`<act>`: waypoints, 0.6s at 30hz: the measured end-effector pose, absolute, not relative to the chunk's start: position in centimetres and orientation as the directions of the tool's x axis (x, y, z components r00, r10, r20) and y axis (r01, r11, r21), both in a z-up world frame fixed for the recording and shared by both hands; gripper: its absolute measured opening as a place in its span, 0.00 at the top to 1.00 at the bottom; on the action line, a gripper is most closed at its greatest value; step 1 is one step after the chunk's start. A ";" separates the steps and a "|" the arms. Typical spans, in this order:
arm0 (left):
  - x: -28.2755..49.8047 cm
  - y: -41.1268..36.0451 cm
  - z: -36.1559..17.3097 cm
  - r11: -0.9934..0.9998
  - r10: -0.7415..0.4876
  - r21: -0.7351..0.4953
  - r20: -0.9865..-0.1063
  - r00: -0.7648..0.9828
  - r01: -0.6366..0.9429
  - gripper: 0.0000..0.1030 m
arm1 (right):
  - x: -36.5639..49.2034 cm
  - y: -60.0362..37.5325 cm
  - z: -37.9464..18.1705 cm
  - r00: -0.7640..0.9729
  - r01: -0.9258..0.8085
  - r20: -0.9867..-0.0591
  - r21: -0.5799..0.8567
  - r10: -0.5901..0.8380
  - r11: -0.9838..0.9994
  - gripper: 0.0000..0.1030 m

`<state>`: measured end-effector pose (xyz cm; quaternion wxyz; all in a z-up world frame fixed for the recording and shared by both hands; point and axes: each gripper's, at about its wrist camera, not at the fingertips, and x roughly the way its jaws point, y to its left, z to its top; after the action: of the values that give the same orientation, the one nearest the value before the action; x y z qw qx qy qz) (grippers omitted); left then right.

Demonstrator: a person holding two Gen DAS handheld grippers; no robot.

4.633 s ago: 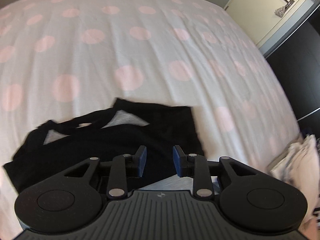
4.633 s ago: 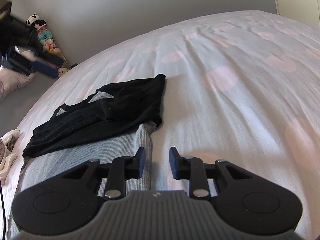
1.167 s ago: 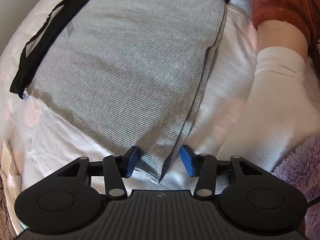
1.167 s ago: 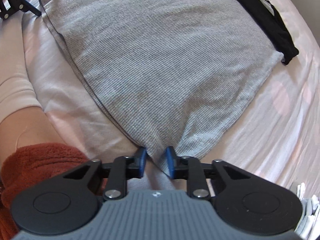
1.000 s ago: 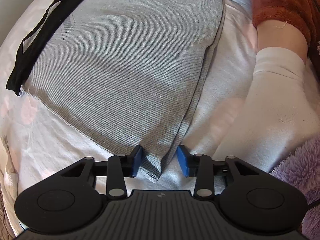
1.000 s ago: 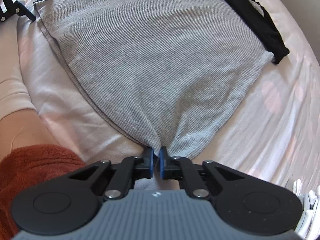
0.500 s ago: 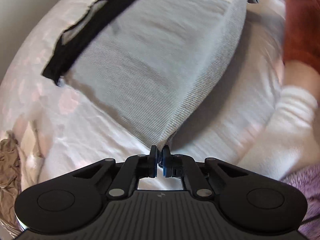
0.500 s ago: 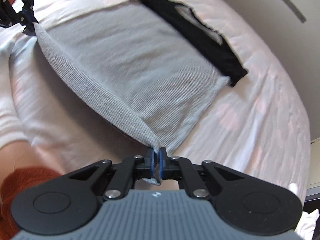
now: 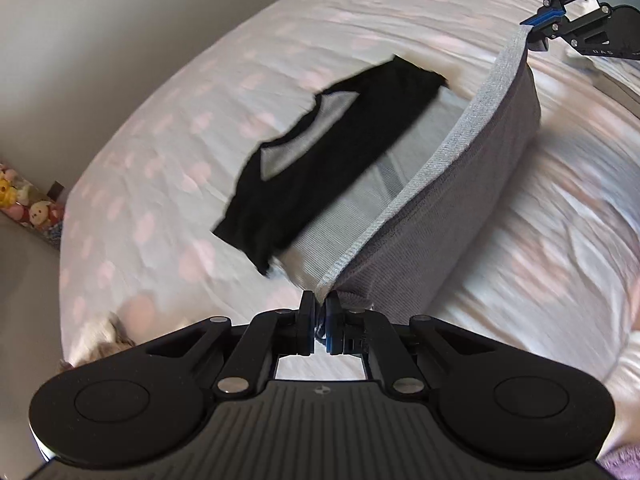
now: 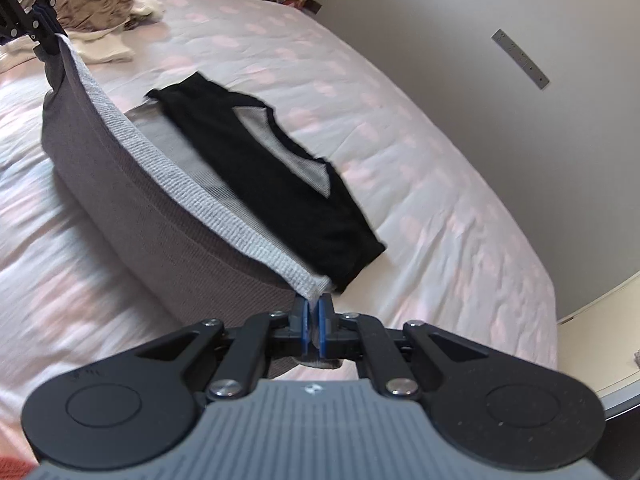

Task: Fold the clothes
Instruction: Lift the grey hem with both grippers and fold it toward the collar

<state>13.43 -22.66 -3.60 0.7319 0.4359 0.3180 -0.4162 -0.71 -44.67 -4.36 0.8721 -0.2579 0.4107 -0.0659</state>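
Observation:
A grey ribbed top (image 9: 460, 216) with black shoulders and sleeves (image 9: 320, 160) lies on the bed, its hem lifted and stretched between both grippers. My left gripper (image 9: 319, 312) is shut on one hem corner; my right gripper (image 9: 538, 26) shows at the upper right, holding the other corner. In the right wrist view my right gripper (image 10: 314, 312) is shut on its hem corner of the grey top (image 10: 132, 208), and my left gripper (image 10: 44, 36) grips the far corner at the upper left. The black upper part (image 10: 272, 176) still rests flat on the sheet.
The bed has a white sheet with pink dots (image 9: 168, 184). A heap of beige and white clothes (image 10: 100, 4) lies near the bed's far corner. Soft toys (image 9: 28, 208) stand on the floor by the grey wall. A cream door (image 10: 600, 328) is at the right.
Both grippers shut on the hem corners about a second ago, then rose and carried the hem off the bed towards the black shoulders; the lower half now hangs as a curved fold.

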 end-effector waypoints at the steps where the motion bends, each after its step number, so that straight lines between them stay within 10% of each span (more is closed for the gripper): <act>1: 14.4 -23.3 -3.4 0.282 -0.333 0.377 -0.824 0.459 0.882 0.97 | 0.3 -45.1 -4.0 0.657 -0.089 -0.676 -0.508 -0.333 0.857 0.95; 18: 31.1 -32.9 -9.6 0.404 -0.248 0.359 -0.843 0.478 0.841 0.97 | 19.9 -53.8 -8.9 0.631 -0.057 -0.694 -0.487 -0.347 0.872 0.94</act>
<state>31.11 -32.89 -9.59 0.7556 0.4100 0.3621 -0.3603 19.89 -53.78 -8.92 0.8708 -0.2392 0.4214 -0.0832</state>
